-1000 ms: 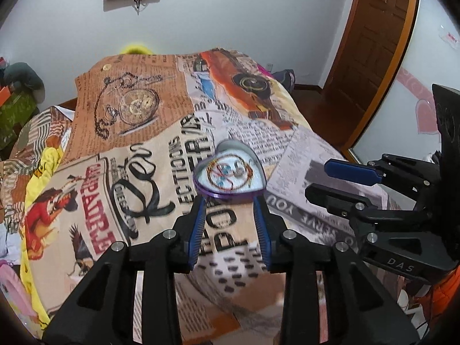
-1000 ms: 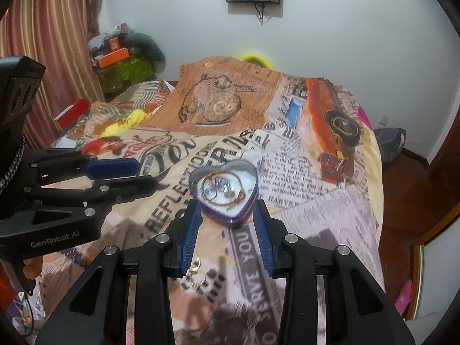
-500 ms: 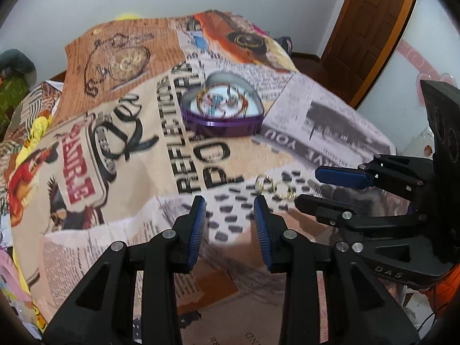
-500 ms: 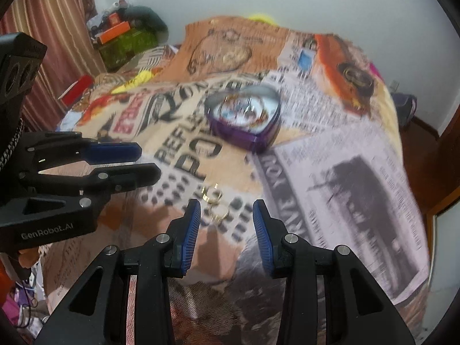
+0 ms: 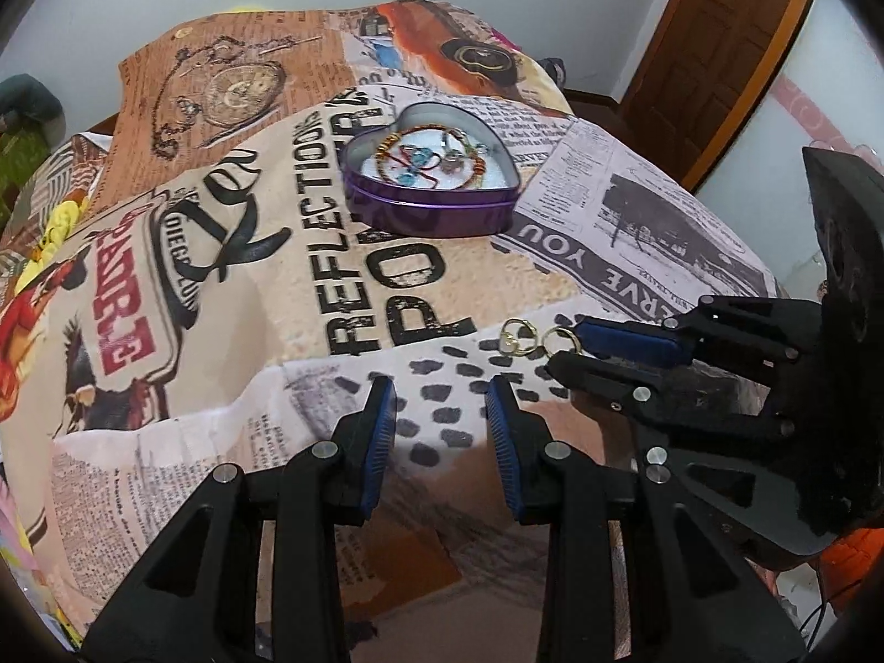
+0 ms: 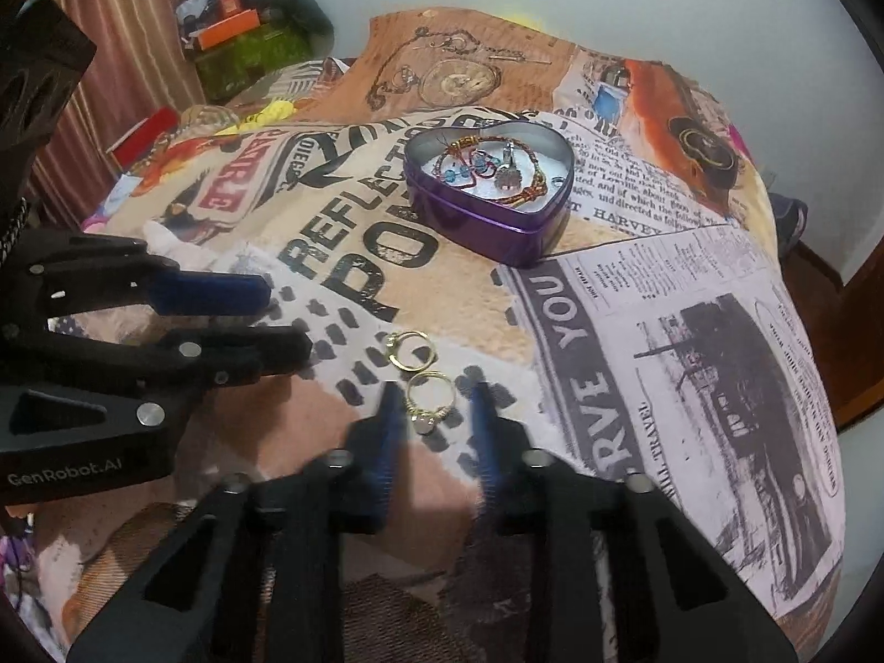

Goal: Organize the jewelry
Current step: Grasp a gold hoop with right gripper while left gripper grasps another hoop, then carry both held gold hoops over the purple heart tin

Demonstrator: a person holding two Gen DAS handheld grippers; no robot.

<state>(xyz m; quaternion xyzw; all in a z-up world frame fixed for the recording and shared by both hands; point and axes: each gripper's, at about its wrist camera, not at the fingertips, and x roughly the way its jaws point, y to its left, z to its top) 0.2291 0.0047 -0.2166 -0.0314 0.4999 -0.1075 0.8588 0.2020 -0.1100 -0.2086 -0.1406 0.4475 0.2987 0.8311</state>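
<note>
A purple heart-shaped tin (image 5: 431, 215) (image 6: 480, 232) stands open on the printed bedspread, holding a beaded bracelet and small charms. Two gold rings lie nearer on the spread. The nearer ring (image 6: 436, 387) (image 5: 558, 338), which has a small pale stone, lies between the fingers of my right gripper (image 6: 433, 403) (image 5: 566, 348). Those jaws are closing, and the pads do not touch the ring. The other ring (image 6: 411, 353) (image 5: 516, 334) lies just beyond it. My left gripper (image 5: 440, 403) (image 6: 287, 317) hovers open over the spread to the left of the rings, with nothing between its fingers.
The bedspread (image 5: 276, 276) drops away at the right toward a wooden door (image 5: 718, 27). A pile of green and orange things (image 6: 248, 38) and a striped curtain (image 6: 110, 27) stand at the back left.
Both grippers have sunk toward the bedspread and tipped downward. The rings have come into view, and the right jaws have narrowed around the nearer ring. The left jaws kept their width.
</note>
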